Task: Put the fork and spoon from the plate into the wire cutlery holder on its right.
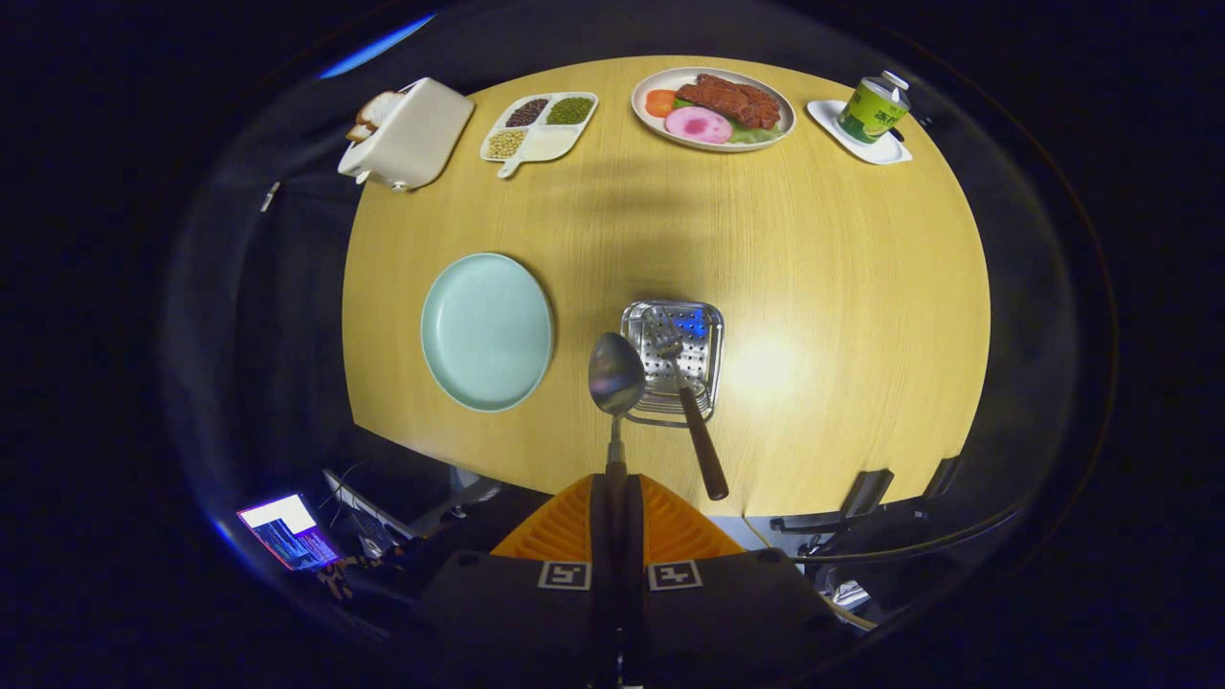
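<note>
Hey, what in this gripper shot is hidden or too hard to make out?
- Spoon handle: its lower part disappears between the shut claw fingers.
- Fork tines: lost in glare on the perforated holder.
- Green can label: too small.
- Divided tray contents: too small to identify.

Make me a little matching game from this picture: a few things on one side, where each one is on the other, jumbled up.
Things:
1. spoon
2. fork
3. pale green plate
4. green can

Places:
A. on a small white tray at the far side of the table
B. empty, left of the wire cutlery holder
C. clamped by its handle in the shut tongs, bowl up beside the holder
D. head down in the holder, brown handle sticking out

Pairs: 1-C, 2-D, 3-B, 4-A
</note>
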The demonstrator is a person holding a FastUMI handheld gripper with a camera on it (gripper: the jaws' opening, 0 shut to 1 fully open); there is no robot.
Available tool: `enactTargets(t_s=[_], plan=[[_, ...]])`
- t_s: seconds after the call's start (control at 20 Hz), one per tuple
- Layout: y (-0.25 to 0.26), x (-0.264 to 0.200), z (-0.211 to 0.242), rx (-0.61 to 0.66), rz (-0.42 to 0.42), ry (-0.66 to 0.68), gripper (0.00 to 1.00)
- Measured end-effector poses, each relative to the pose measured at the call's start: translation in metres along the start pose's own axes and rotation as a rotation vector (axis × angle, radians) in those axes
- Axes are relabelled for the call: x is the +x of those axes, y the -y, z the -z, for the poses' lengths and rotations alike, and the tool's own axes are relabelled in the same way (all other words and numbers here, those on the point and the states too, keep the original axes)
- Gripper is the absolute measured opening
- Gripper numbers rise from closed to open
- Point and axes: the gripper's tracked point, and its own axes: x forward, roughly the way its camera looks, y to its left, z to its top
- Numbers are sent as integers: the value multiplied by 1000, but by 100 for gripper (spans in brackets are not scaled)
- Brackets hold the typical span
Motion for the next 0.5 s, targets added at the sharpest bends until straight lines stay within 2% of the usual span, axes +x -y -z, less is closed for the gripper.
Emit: enactTargets(t_s=[0.5], plan=[[17,57,-22,22,104,-155,8]])
